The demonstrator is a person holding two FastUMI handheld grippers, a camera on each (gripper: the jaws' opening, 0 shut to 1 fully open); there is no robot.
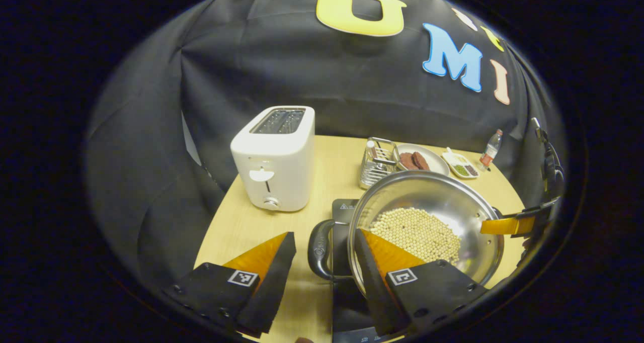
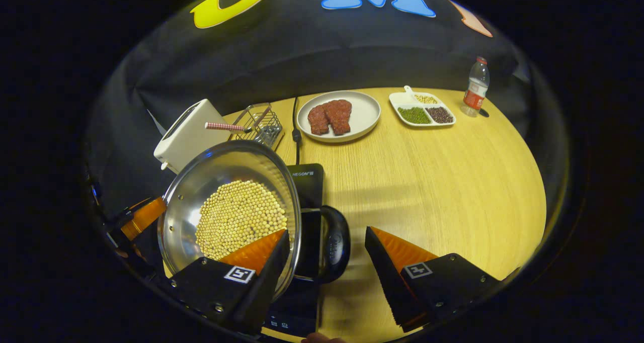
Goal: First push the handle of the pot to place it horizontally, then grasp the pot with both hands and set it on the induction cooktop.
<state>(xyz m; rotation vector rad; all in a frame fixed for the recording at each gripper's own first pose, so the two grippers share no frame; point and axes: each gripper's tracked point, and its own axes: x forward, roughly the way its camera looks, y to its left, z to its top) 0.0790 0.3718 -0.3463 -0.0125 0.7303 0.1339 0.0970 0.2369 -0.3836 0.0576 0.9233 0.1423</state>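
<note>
A steel pot (image 1: 453,202) holding pale soybeans has a black loop handle on each side. It is over the black induction cooktop (image 1: 344,209); whether it rests on it I cannot tell. My left gripper (image 1: 324,235) is open astride one handle (image 1: 318,250), its right finger reaching over the pot's rim. My right gripper (image 2: 327,231) is open astride the other handle (image 2: 336,250), its left finger over the rim of the pot (image 2: 201,182). The cooktop (image 2: 308,182) shows beneath. Each gripper's orange finger shows at the pot's far side in the other's view.
A white toaster (image 1: 274,157) stands at the table's left. At the back are a wire basket (image 2: 259,121), a plate with two meat patties (image 2: 365,114), a divided dish of beans (image 2: 422,112) and a water bottle (image 2: 475,87). Bare wooden table (image 2: 443,182) lies to the right.
</note>
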